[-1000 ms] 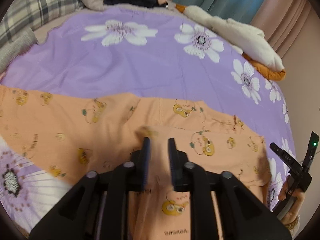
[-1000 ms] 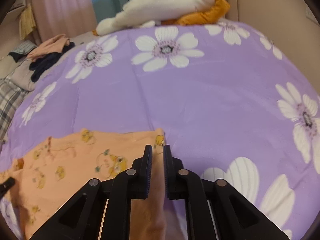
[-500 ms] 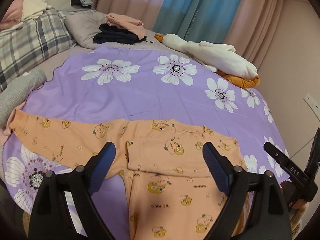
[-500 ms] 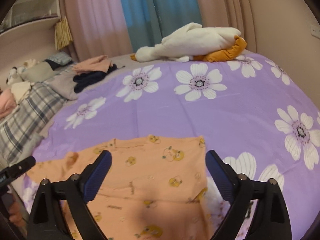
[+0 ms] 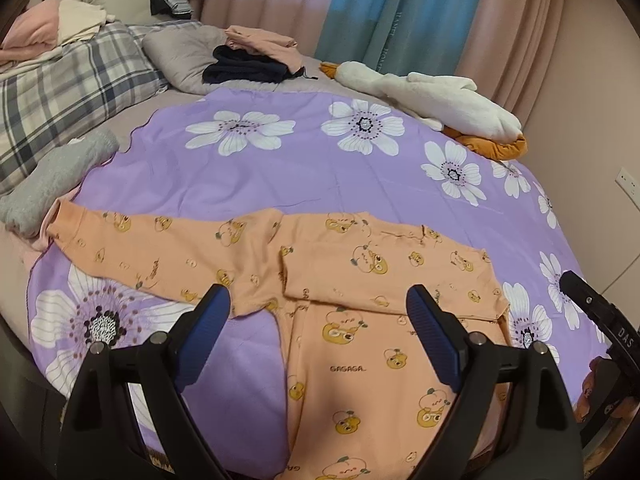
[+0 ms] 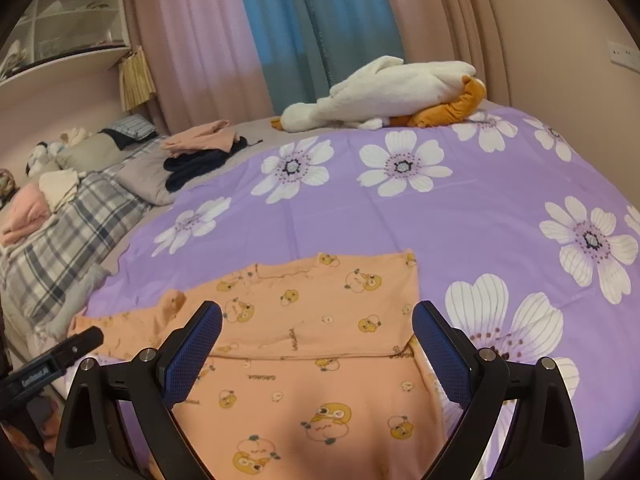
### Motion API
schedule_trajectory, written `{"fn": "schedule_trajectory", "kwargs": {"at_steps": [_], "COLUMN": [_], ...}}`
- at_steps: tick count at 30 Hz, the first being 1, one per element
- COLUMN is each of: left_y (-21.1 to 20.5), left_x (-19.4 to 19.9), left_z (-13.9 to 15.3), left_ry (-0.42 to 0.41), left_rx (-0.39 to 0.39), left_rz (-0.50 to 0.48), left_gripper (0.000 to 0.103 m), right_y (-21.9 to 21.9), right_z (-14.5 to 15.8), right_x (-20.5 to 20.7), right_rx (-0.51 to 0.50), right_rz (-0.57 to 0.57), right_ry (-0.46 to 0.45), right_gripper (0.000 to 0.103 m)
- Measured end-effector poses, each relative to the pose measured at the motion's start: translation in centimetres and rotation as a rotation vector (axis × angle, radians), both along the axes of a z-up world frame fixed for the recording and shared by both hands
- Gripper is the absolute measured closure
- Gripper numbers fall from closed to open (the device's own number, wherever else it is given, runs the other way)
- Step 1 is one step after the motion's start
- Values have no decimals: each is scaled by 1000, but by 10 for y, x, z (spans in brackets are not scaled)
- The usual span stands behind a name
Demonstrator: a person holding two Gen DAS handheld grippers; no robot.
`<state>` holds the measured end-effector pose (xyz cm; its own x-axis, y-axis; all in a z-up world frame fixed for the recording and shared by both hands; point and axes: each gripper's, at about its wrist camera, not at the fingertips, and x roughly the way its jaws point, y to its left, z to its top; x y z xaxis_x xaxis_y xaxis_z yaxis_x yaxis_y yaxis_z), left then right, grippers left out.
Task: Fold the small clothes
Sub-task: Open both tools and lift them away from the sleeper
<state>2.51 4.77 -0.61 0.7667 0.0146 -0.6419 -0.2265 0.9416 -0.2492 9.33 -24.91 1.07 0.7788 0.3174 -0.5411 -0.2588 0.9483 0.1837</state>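
Bed [image 5: 120,128] filled both views. Purple flowered sheet [image 5: 304,184] covered most of it, lying flat. Curtains [image 6: 256,40], pink and blue, hung at the far side. Plaid quilt [image 5: 68,88] sat far left, pink and cream clothes piled on it. White plush goose [image 5: 432,96] lay at the far right edge of sheet, orange feet at its right end. Grey pillow [image 5: 180,56] far left of centre, with dark and pink folded clothes [image 5: 248,64] on it. Grey garment [image 5: 56,176] at the sheet's left edge.

Orange top [image 5: 360,304] with bear print lay flat on the near part of sheet. Its left sleeve stretched out left toward the grey garment; the right sleeve was folded across the chest. Body ran toward the near edge.

Left gripper [image 5: 318,316] was spread wide above the top, nothing between its fingers, touching nothing. Right gripper [image 6: 316,336] was also spread wide over the top's right side, empty. Each gripper's tip showed at the edge of the other's view. Wall socket [image 5: 628,180] on the right wall.
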Motion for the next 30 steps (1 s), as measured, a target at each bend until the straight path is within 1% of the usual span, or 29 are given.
{"fn": "schedule_trajectory", "kwargs": {"at_steps": [4, 12, 20, 26, 30], "left_y": [8, 21, 36, 46, 60], "left_x": [-4, -7, -9, -12, -14], "left_z": [-5, -16, -21, -25, -29], "left_ry": [8, 41, 43, 42, 48], "left_rx": [-23, -54, -93, -124, -156], "left_rz": [16, 54, 74, 90, 128], "left_gripper": [11, 11, 11, 11, 11], "right_y": [3, 15, 28, 38, 45], "right_z": [-5, -15, -21, -25, -29], "right_x": [-5, -10, -10, -9, -7], "right_rx": [-12, -50, -78, -74, -83], "right_rz": [1, 36, 59, 76, 90], "right_ry": [4, 35, 51, 64, 79], "right_gripper": [8, 8, 8, 8, 8]}}
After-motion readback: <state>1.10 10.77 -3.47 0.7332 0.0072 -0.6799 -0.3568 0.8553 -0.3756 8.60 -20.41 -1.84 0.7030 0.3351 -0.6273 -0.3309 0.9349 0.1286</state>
